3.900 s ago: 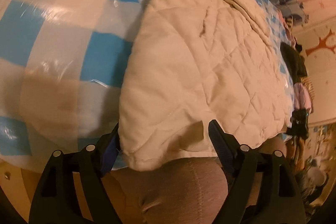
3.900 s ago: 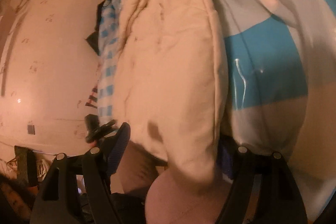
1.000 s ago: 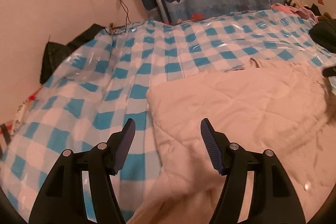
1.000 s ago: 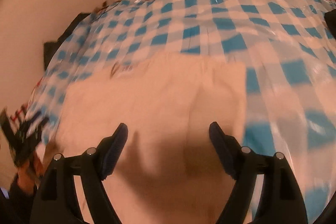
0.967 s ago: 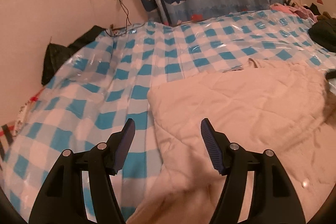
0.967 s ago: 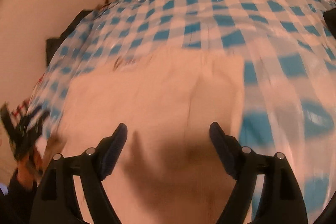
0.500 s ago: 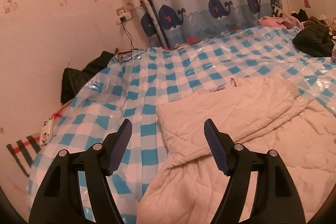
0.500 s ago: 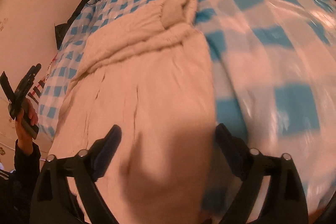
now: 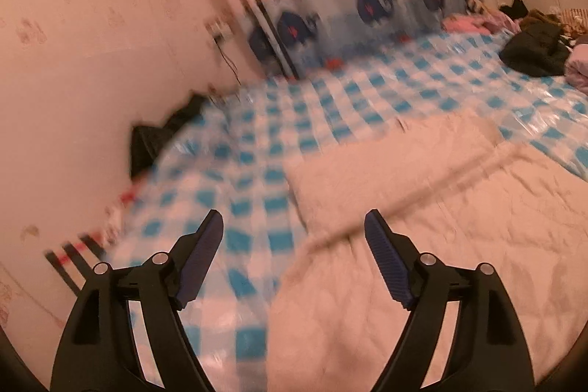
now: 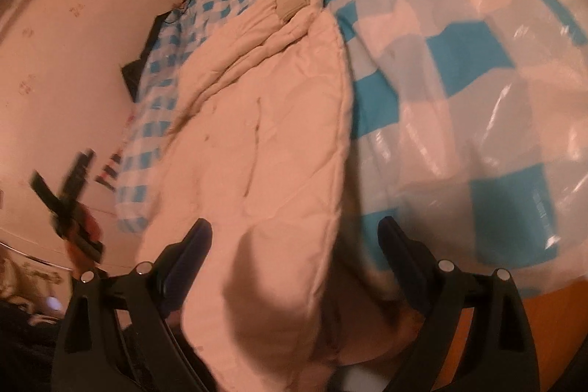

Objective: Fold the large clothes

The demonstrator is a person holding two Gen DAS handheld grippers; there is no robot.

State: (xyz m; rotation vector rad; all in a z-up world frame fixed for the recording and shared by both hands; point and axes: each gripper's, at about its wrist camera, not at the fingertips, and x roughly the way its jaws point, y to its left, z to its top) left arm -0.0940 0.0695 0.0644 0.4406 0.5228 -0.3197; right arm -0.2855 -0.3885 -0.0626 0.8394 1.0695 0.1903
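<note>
A large cream quilted coat (image 9: pixel 422 215) lies on a bed with a blue and white checked cover (image 9: pixel 279 120). One sleeve is folded across its body. My left gripper (image 9: pixel 294 234) is open and empty, held above the coat's left edge. In the right wrist view the coat (image 10: pixel 264 135) stretches away from me, its ribbed cuff (image 10: pixel 294 0) at the far end. My right gripper (image 10: pixel 294 237) is open and empty over the coat's near hem. The left gripper (image 10: pixel 64 186) shows there in a hand at the far left.
A whale-print curtain (image 9: pixel 367 10) hangs behind the bed. A black bag (image 9: pixel 158 138) sits against the left wall. Dark and pink clothes (image 9: pixel 533 50) are piled at the far right. A wooden bed edge (image 10: pixel 544 318) shows at lower right.
Both grippers let go of the coat's hem and lifted. The left one has pulled back and up. The right one has swung towards the coat's near right hem.
</note>
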